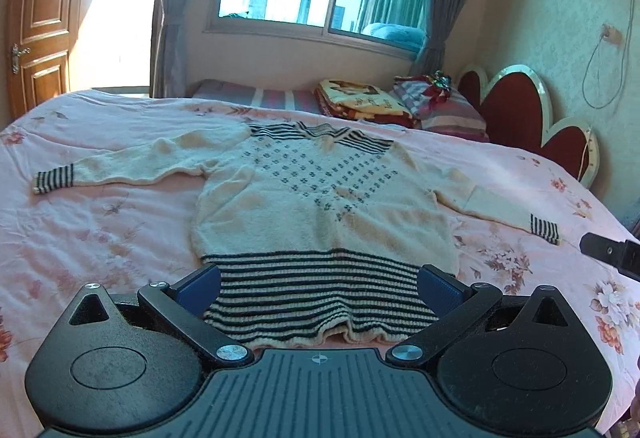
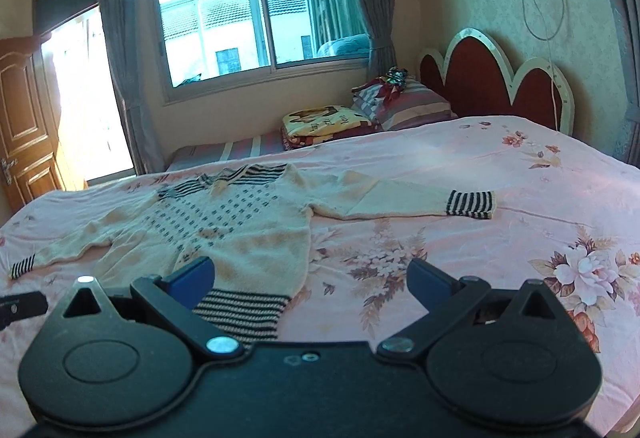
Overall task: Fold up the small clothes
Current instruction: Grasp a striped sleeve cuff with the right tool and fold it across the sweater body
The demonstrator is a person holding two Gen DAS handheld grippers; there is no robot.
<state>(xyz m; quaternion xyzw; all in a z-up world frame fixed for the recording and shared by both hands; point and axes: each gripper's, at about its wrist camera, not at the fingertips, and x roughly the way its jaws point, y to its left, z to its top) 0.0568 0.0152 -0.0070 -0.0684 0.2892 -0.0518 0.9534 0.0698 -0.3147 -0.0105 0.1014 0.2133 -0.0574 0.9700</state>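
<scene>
Sweater: a cream knit sweater (image 1: pixel 320 206) with dark stripes at hem, cuffs and shoulders lies flat and face up on the bed (image 1: pixel 100 238), hem toward the near edge, collar toward the far edge by the window wall.
Why spread so: body smoothed out and both sleeves drawn out to the sides, which I judge is the starting layout for folding; no fold is made yet.
Sleeves: one sleeve (image 1: pixel 140 162) reaches toward the door side of the bed, the other sleeve (image 2: pixel 400 202) toward the headboard (image 2: pixel 500 78) side; both striped cuffs lie flat on the cover.
Left tongs: the left tongs (image 1: pixel 318 282) are spread wide, holding nothing, poised low over the striped hem at the near edge, one blue pad near each side of it.
Right tongs: the right tongs (image 2: pixel 310 274) are also wide apart and empty, over the hem's headboard-side corner and the bare floral cover beside it.
Why held so: both sit at the hem side, likely ready to take an edge or a sleeve; that is a judgement.
Containers: none in view; no basket or box for folded pieces.
Far corner: folded blankets (image 2: pixel 320 122) and a striped pillow (image 2: pixel 408 102) stacked near the headboard, well apart from the sweater.
</scene>
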